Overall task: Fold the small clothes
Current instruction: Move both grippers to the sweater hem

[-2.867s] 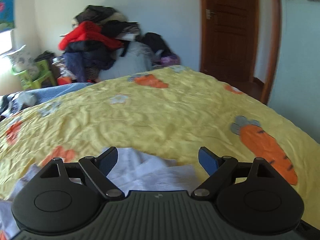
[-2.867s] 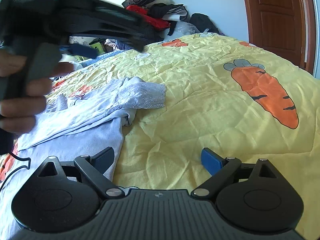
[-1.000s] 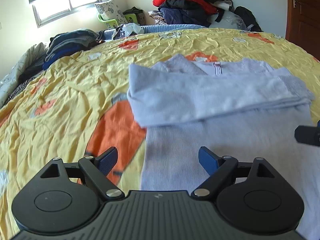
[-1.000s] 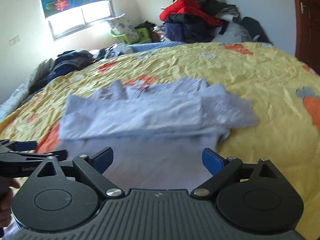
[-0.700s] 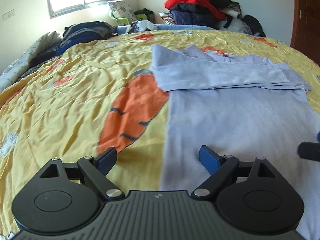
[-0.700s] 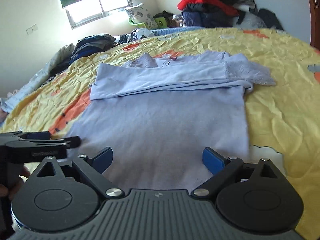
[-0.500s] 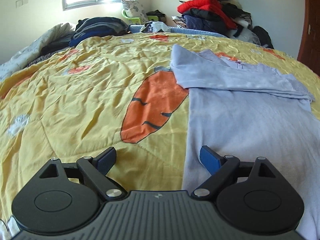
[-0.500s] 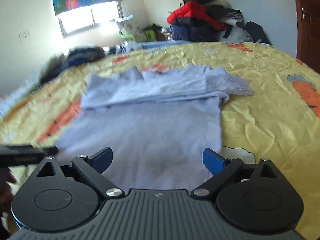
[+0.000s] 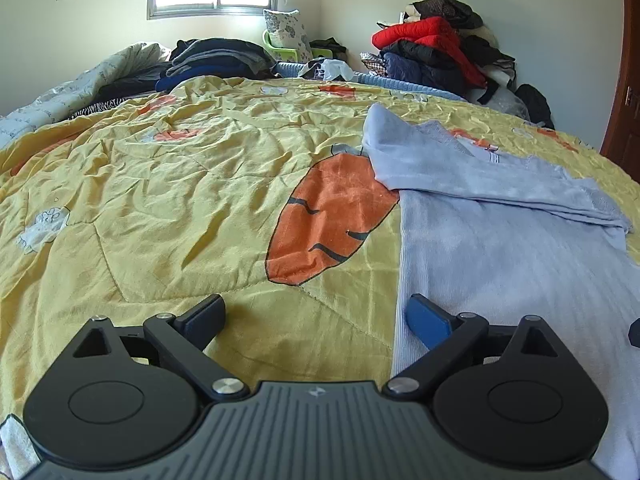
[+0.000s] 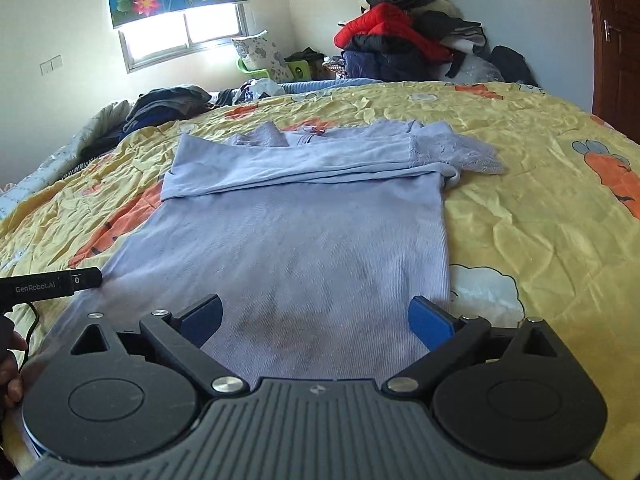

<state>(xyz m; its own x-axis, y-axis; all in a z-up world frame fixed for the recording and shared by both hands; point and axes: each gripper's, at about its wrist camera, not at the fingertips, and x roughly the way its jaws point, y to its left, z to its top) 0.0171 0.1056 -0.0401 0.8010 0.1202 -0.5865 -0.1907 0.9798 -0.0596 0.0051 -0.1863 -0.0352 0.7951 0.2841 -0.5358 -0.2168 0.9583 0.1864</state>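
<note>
At the far left of the right wrist view we see a fingertip of our left claw (image 10: 86, 277), a black bar marked with a maker's name, reaching in over the lower left edge of the garment, with part of our hand (image 10: 10, 364) at the frame's border. In its own view the left claw (image 9: 316, 316) hangs low over the bed; its jaws are opening, wide apart, with nothing clamped between them. Its left pad sits over bare yellow quilt (image 9: 160, 208), its right pad (image 9: 426, 320) just at the garment's left edge.

The pale blue top (image 10: 304, 240) lies flat on the quilt, its body spread toward us. Its upper part is covered by the sleeves (image 10: 296, 164), folded across as a band from left to right, and a lace cuff (image 10: 468, 152) sticks out past the right side. An orange carrot print (image 9: 332, 220) shows on the quilt just left of the top, partly tucked under its shoulder.

Our right claw (image 10: 316, 318) is low over the hem, jaws spread wide and gripping nothing; the blue pads (image 10: 430, 322) stand apart over the fabric, the right one near the garment's right edge.

Beyond the bed, a window (image 10: 184, 36) sits at the left, and a heap of dark and red clothes (image 10: 404, 44) is piled against the wall to the right.
</note>
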